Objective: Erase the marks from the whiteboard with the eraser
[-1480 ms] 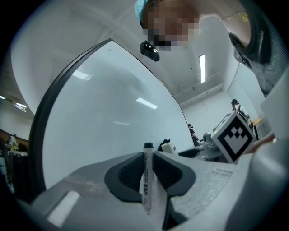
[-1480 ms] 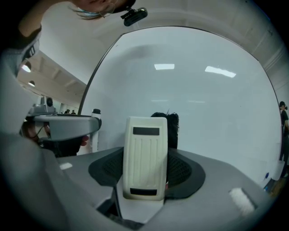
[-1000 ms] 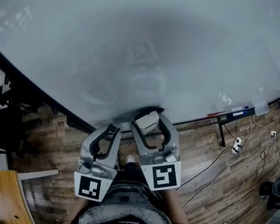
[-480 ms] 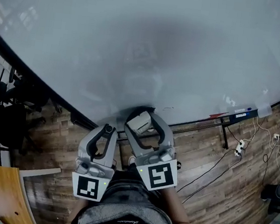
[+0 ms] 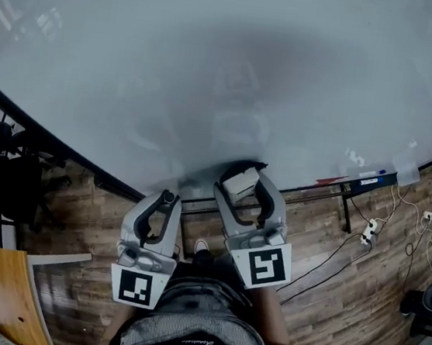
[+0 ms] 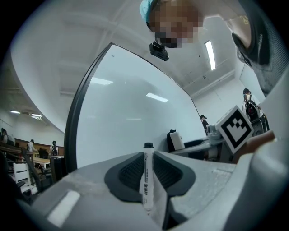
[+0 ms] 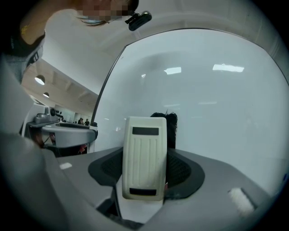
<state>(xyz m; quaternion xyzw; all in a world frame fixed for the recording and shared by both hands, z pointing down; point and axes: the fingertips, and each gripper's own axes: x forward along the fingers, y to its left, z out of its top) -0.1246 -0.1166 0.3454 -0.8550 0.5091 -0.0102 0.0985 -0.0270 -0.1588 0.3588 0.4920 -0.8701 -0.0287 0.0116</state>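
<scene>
The right gripper (image 5: 244, 179) holds the eraser (image 7: 144, 158) by its two long sides, with both jaws pressed against the cream plastic body. Its ribbed back, which has a dark bar at each end, faces the gripper's camera. In the head view the eraser sits at the bottom edge of the whiteboard (image 5: 213, 66), about midway along it. No view shows whether its pad touches the surface. A dark shape (image 7: 166, 128) rises just behind the eraser against the board (whether it is the felt, a mark or a reflection, I cannot tell).

The left gripper (image 5: 168, 199) is lower and to the left of the right one, just below the board's bottom edge and over the floor. Its jaws are closed narrowly on a white marker (image 6: 147, 180), which stands upright between the pads with its black cap pointing away from the camera. In the left gripper view the whiteboard's dark frame (image 6: 74, 131) runs up the left side, and the right gripper's marker cube (image 6: 235, 128) shows at the right.

Along the board's bottom right edge, a ledge (image 5: 331, 186) carries a red item and a blue item lying end to end. Beneath it is a wooden plank floor (image 5: 323, 251), with a power strip (image 5: 365, 227) and loose cables near the right side. A shoe tip (image 5: 201, 246) shows between the two grippers
</scene>
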